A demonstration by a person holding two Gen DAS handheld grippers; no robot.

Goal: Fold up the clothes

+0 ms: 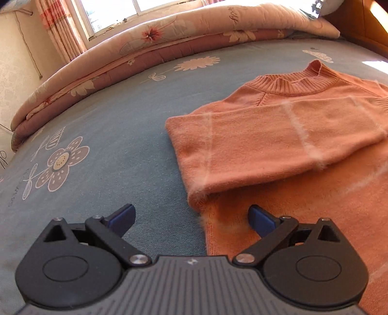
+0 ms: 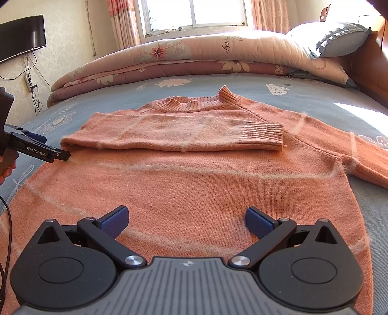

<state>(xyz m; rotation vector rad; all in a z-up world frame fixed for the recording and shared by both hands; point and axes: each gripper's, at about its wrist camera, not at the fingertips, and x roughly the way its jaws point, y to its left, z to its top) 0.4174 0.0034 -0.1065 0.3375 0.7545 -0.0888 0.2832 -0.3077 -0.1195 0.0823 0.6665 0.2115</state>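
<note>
Both grippers (image 2: 186,221) parted, sweater (image 2: 194,193) beneath

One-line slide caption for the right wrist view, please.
Open right gripper above an orange sweater on the bed, one sleeve folded across its chest, the left gripper at the fold's edge.

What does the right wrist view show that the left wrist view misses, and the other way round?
Only the right wrist view shows the folded sleeve's ribbed cuff, the unfolded sleeve, the pillow, the wall screen, and the left gripper from outside, at the sweater's edge. Only the left wrist view shows that gripper's open jaws straddling the edge. Both share the orange sweater, quilt, blue sheet and window.
</note>
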